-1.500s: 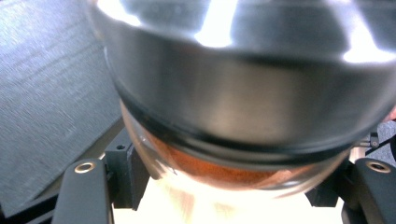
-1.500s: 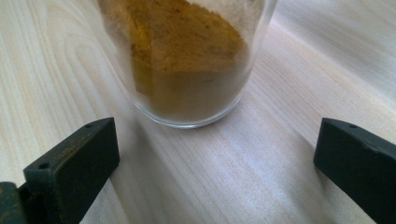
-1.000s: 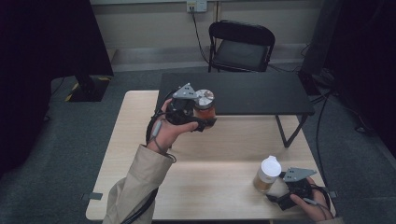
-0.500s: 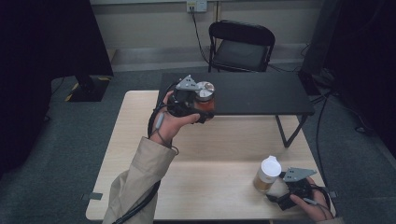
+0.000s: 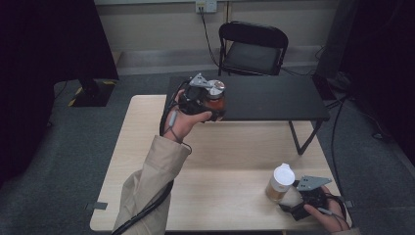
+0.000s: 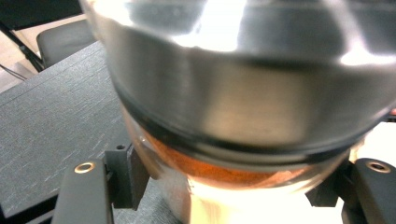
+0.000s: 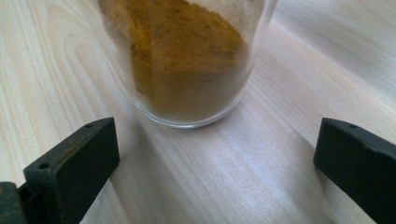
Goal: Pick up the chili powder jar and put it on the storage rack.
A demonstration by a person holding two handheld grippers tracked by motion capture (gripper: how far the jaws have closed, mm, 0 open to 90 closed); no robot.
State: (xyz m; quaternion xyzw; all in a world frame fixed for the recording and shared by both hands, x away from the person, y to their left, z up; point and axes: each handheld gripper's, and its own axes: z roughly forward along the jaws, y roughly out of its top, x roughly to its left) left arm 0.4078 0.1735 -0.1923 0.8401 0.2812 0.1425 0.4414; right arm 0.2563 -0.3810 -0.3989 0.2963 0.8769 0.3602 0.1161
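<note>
L gripper (image 5: 208,100) clamped on red spice jar (image 5: 216,100) over black shelf (image 5: 274,98); R gripper (image 7: 217,163) jaws apart w/ yellow spice jar (image 7: 187,60) just ahead, well short of shelf.

A black folding chair (image 5: 253,49) stands beyond the black bench (image 5: 274,98) on grey carpet (image 5: 73,147), under a wall socket (image 5: 206,6).

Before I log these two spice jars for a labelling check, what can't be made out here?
- Silver-lidded jar, left gripper view: top cut off by the frame, blurred; no label readable.
- White-lidded jar, right gripper view: lid cut off by the top edge.
- Left gripper, high view: fingers hidden by the hand and jar.
</note>
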